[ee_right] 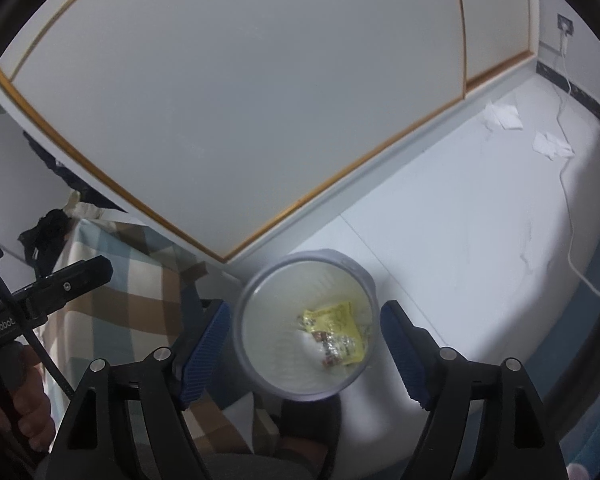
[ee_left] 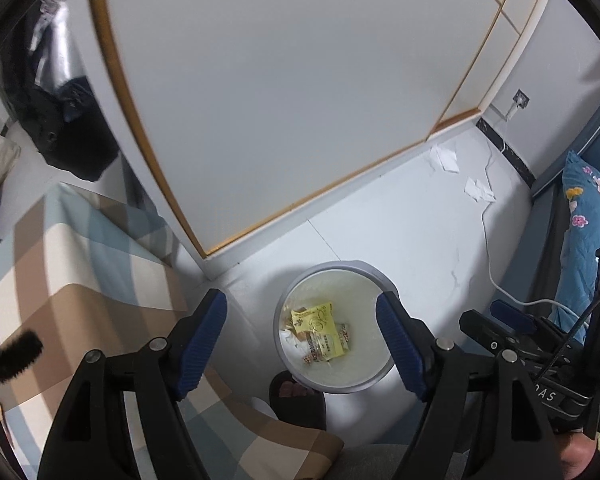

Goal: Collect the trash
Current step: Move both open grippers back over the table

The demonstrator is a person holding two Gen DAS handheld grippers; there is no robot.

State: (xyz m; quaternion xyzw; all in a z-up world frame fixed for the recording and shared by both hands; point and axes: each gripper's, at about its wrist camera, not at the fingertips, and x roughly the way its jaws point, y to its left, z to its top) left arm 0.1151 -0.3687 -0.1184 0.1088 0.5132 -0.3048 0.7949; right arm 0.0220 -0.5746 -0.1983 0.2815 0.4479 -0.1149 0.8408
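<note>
Yellow wrapper [ee_left: 315, 320] is sitting at the bottom of the white bin [ee_left: 298, 376], on top of a couple of other crumpled packets — so that bit of trash is already where it belongs imo. Bin stands on the floor [ee_left: 400, 240] right by the wardrobe door [ee_left: 280, 80] corner and the checked bedsheet [ee_left: 60, 260], prob parked there so it's reachable from the bed edge w/o getting up. A foot in a dark slipper [ee_left: 296, 394] is just beside the bin.

Both tools are pointing down over the bin mouth. Left hand-held gripper [ee_left: 300, 340] is released, jaws wide apart w/ nothing between them. Right hand-held gripper [ee_right: 306, 348] same deal — spread open, empty, bin seen straight through the gap. Makes sense if the drop's done: wide jaws so nothing clings to the blue pads [ee_left: 200, 340].

Not finished tho. Two white paper scraps [ee_left: 444, 158] and [ee_left: 478, 190] are lying well away on the floor near the white cable [ee_left: 488, 240] and the wall socket [ee_left: 521, 99]. I'd guess those are next, and the cable running close by is the thing to not snag.
</note>
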